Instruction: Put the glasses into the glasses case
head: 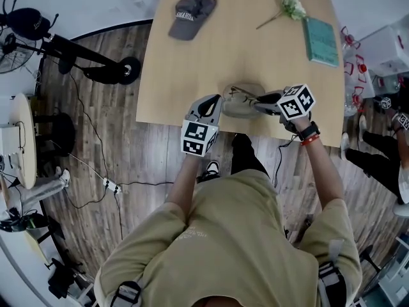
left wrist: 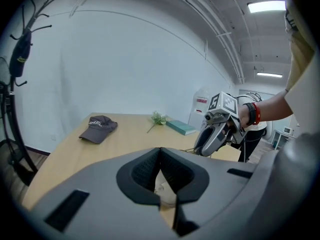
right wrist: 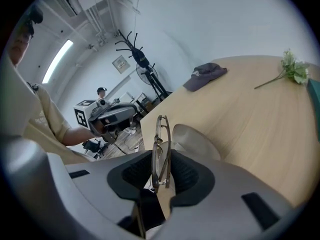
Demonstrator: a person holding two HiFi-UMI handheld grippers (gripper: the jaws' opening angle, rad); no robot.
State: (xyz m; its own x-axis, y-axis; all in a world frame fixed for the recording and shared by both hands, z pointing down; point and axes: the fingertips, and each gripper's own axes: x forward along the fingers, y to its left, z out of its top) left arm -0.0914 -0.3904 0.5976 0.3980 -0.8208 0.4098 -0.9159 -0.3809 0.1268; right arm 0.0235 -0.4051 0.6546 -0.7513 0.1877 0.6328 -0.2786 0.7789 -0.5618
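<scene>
Our tan shirt (head: 217, 235) fills the near part of the head view, and both forearms reach out to the near edge of the wooden table (head: 192, 69); we judge the step in hand to be bringing the glasses to the case, not yet the release; the right gripper (head: 259, 104) is clamped on the folded glasses (right wrist: 161, 149), which stand on edge between its pads, just over the open glasses case (head: 239, 104) that lies at the table's near edge between the two grippers; whether the frame already touches the case lining we cannot tell; the left gripper (head: 216, 102) sits at the case's left end with its tips together, and a pale flap between its pads looks to us like the edge of the case, so we read it as pinching the case to keep it from sliding; the next move, as we see it, calls for laying the glasses flat along the length of the hollow, opening the right jaws only once the frame rests inside, then folding the lid over; counted, we have one pair of glasses, one case, two grippers, and at the far side of the table one dark cap (head: 190, 15) to the left, one flower sprig (head: 291, 5) and one teal book (head: 321, 40) to the right.
</scene>
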